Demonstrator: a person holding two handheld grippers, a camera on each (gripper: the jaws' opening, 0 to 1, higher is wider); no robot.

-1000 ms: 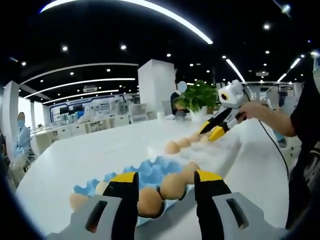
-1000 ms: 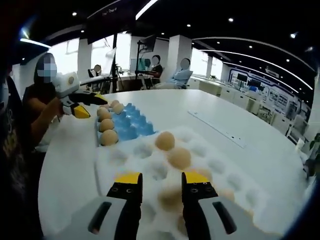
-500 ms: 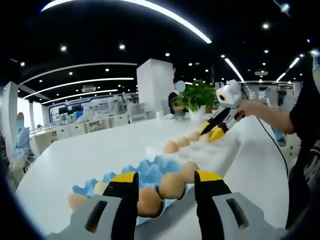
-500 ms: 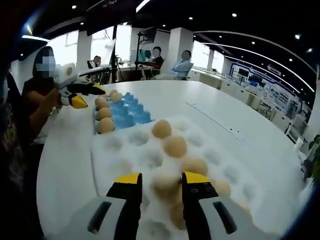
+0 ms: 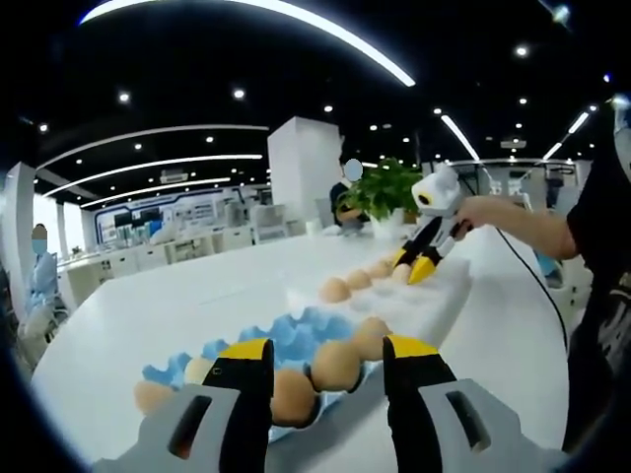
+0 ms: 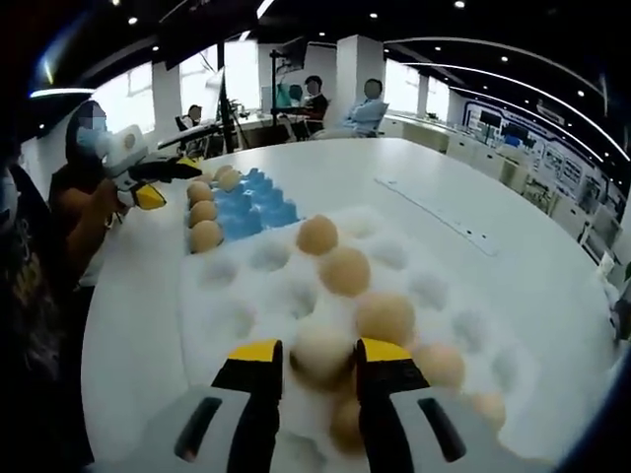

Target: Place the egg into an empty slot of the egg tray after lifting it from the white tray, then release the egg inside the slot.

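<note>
Egg lower centre, on white tray, between spread jaws of right gripper, not clamped. Fragile, smooth, light: pinch gently across widest part. Left gripper agape, hovers above blue egg tray, bottom centre.

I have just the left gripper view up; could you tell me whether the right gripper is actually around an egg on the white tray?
Observer: In the right gripper view, the right gripper stands open with a pale egg between its jaws; whether they touch it, I cannot tell.
Operator: Thank you. How many other eggs are nearby?
Observer: Several lie in the white tray, in a diagonal line past the jaws.
Operator: And the blue egg tray?
Observer: The blue egg tray has three eggs along its near edge, with empty slots beside them.
</note>
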